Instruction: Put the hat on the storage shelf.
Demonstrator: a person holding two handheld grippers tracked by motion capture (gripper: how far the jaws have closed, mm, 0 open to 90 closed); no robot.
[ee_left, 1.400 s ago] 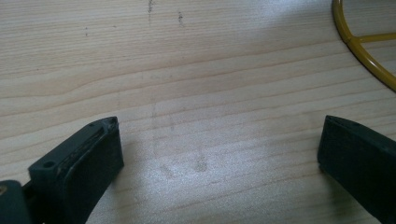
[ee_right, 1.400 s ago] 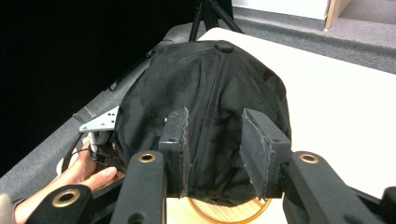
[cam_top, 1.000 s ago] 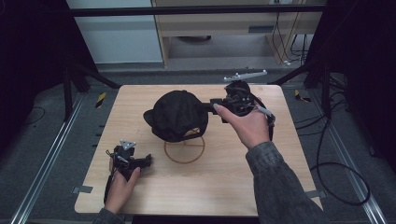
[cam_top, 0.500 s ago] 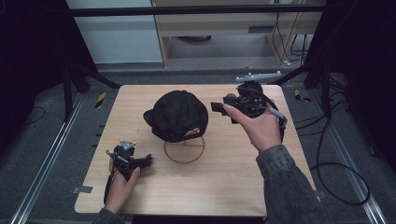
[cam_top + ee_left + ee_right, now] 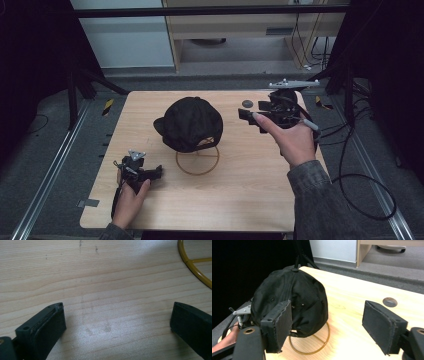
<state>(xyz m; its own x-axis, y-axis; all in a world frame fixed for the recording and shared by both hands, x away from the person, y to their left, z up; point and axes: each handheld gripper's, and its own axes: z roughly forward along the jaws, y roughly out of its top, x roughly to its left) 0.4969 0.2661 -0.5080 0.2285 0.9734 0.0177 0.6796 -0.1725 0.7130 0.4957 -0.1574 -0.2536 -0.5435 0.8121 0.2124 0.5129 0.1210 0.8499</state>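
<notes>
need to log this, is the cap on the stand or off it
On it. The black cap sits atop the gold wire stand, raised above the table; the stand's ring base shows beneath it.

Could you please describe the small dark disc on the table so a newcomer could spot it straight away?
Start at the wooden table and find the black cap on its gold wire stand mid-table. The small dark disc lies flat beyond it, toward the far right edge, near the right claw. It alone is tiny, round and flush with the wood.
</notes>
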